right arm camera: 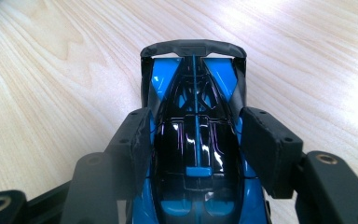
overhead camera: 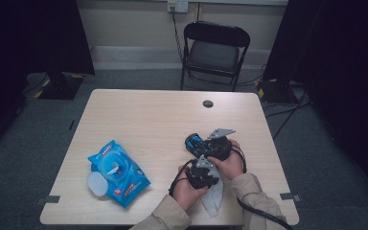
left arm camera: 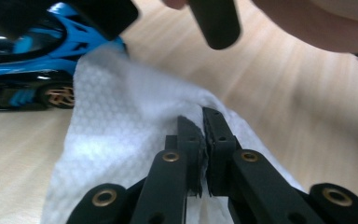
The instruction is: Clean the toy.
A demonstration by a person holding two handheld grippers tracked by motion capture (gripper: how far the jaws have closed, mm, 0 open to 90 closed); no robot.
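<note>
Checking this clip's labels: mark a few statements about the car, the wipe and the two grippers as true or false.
1. The right gripper clamps the blue toy car by its sides. True.
2. The left gripper is open and empty. False: it is shut on the white wipe.
3. The wipes pack lies on the table with its lid open. True.
4. The toy car is red. False: blue and black.

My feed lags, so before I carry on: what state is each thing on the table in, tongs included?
Left tongs: shut on the white wipe.
Right tongs: closed on the toy car's sides.
Toy car: on its wheels on the table.
White wipe: pinched, draped by the car.
Wipes pack: flat on the table, lid flipped open.
Folding chair: unfolded, behind the table.
</note>
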